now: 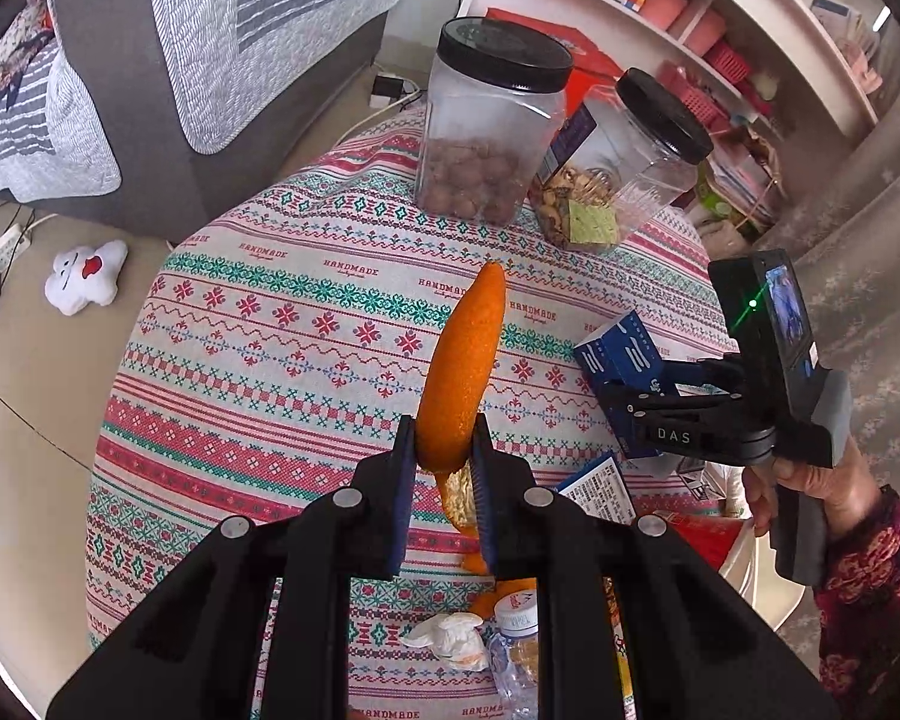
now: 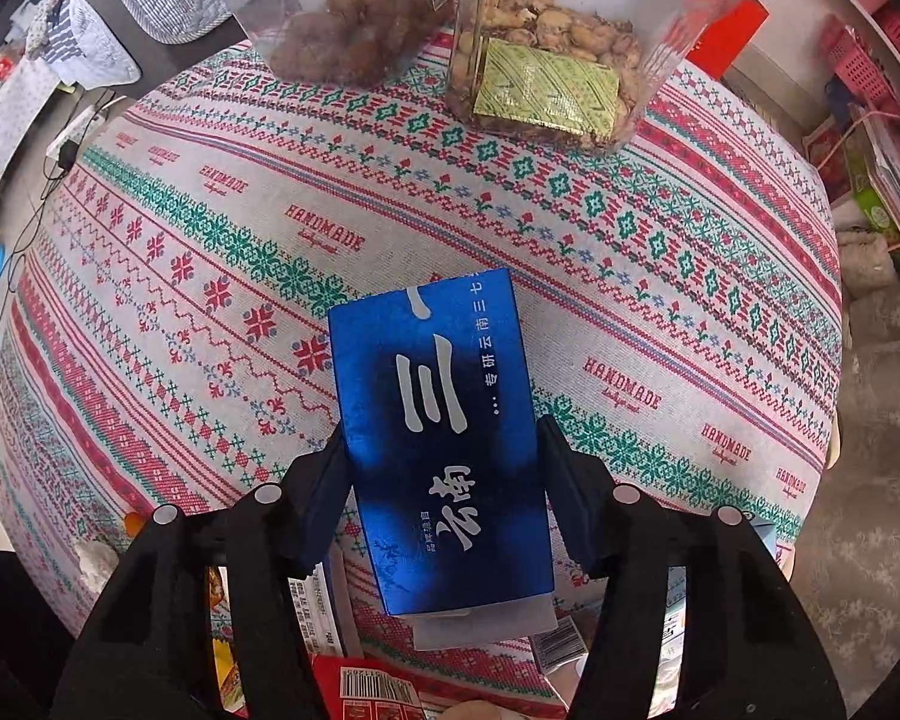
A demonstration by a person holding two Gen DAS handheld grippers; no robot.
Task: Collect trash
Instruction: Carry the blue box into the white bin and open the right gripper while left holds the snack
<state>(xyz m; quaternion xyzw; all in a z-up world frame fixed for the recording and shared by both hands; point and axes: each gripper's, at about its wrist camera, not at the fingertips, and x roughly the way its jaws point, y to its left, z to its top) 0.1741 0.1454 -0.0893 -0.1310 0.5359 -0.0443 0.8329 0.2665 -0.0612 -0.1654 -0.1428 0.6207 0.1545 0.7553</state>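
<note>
Left gripper: black frame, blue pads, jaws nearly closed, clamped on orange peel, peel sticking up and forward past fingertips. Gripper raised above table level. Right gripper: jaws set wider, pressed on both long sides of blue box, box lifted, tilted. In left wrist view, right gripper off to right side, pointing left, held by person's hand on grey handle; patterned dark red sleeve at wrist.
</note>
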